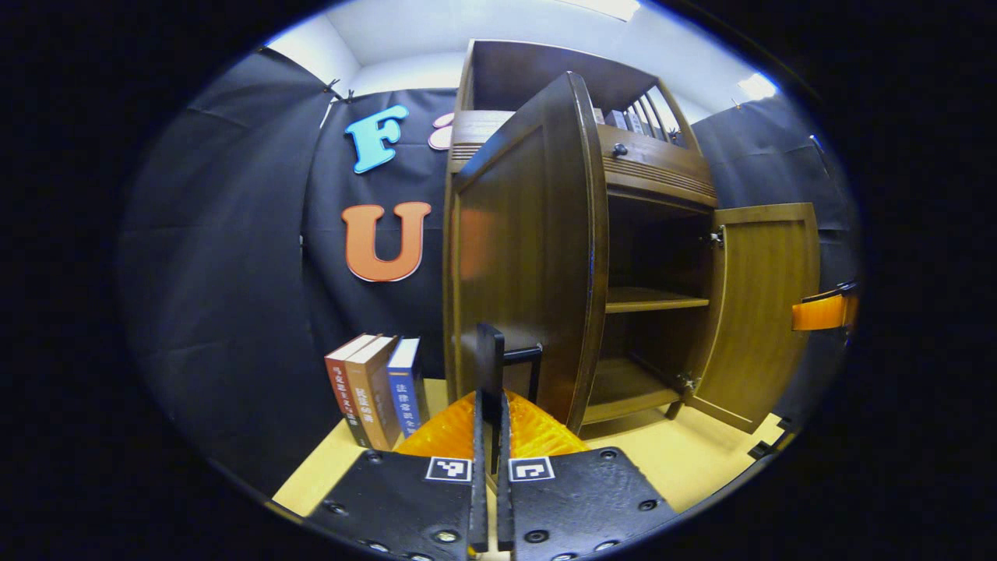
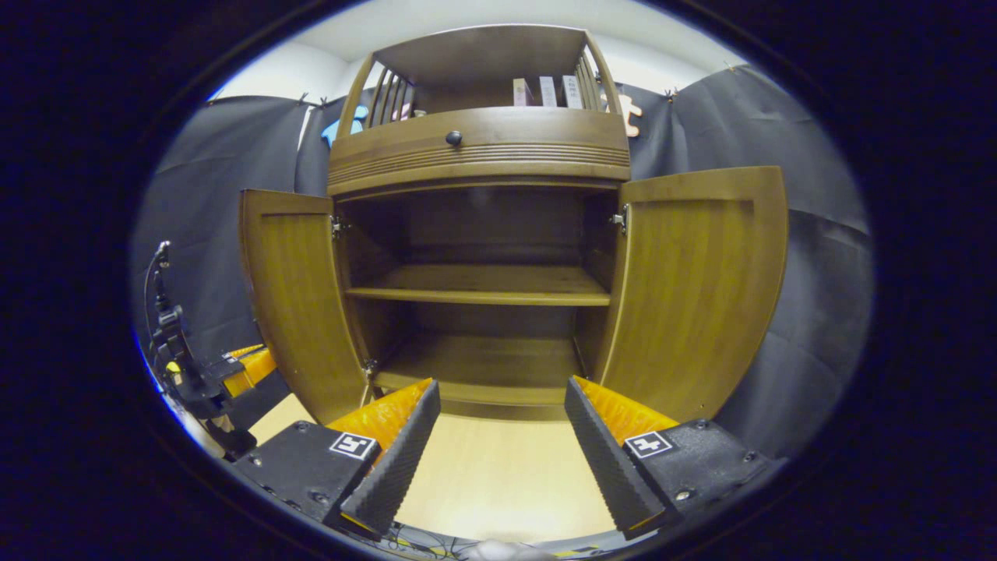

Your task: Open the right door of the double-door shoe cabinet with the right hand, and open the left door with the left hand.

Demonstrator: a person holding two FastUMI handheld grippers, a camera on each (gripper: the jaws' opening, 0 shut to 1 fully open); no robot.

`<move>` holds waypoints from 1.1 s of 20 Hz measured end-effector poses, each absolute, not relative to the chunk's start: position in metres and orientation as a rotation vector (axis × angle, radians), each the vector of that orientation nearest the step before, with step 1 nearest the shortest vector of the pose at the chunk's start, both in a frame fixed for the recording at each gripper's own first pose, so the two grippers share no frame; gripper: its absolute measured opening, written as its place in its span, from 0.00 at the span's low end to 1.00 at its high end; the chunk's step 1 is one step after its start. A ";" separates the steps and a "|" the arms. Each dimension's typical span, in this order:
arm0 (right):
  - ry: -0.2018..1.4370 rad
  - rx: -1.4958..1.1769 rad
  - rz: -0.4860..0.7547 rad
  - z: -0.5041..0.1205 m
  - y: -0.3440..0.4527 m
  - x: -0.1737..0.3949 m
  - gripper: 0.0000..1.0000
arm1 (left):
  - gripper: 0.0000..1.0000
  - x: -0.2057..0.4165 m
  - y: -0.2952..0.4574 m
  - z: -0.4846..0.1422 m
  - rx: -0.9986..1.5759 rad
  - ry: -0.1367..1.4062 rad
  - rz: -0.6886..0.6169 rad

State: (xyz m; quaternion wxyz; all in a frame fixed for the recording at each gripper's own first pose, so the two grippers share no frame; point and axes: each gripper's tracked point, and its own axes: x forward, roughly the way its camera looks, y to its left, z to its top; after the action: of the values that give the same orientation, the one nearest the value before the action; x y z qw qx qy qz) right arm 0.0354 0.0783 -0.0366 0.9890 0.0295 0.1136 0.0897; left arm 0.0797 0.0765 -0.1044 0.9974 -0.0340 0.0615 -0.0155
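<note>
Brown wooden cabinet [image 2: 483,148], orange-black tongs [image 2: 498,436]

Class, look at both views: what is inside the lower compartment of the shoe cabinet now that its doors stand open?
Inside the shoe cabinet there is one bare middle shelf and a bare bottom board. No shoes show. The back corners are too dark to judge.

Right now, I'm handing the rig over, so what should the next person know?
Left hand-held gripper: shut on the left door's handle.
Right hand-held gripper: open, holding nothing, facing the cabinet.
Left door and right door both stand swung out; the shelves look bare.
Done: both doors open.
Left: probably just let go of the handle and back away.
</note>
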 end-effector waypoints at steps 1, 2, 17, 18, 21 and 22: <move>0.230 0.063 0.186 -0.037 0.081 0.035 1.00 | 0.02 0.081 0.087 -0.111 -0.057 0.124 -0.020; 0.232 0.065 0.192 -0.038 0.083 0.035 1.00 | 0.00 0.080 0.093 -0.111 -0.045 0.119 -0.020; 0.249 0.060 0.199 -0.041 0.090 0.031 1.00 | 0.00 0.084 0.165 -0.117 -0.051 0.084 -0.060; 0.252 0.060 0.199 -0.043 0.089 0.031 1.00 | 0.00 0.086 0.170 -0.117 -0.048 0.080 -0.075; 0.260 0.057 0.196 -0.045 0.088 0.031 1.00 | 0.00 0.088 0.180 -0.119 -0.065 0.083 -0.121; 0.262 0.059 0.196 -0.046 0.088 0.031 1.00 | 0.00 0.089 0.182 -0.118 -0.058 0.083 -0.136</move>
State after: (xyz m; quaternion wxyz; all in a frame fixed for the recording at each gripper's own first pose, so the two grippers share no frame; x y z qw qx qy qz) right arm 0.0314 0.0879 -0.0456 0.9862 0.0295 0.1302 0.0975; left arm 0.0887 0.1816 -0.1182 0.9964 -0.0287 0.0414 -0.0678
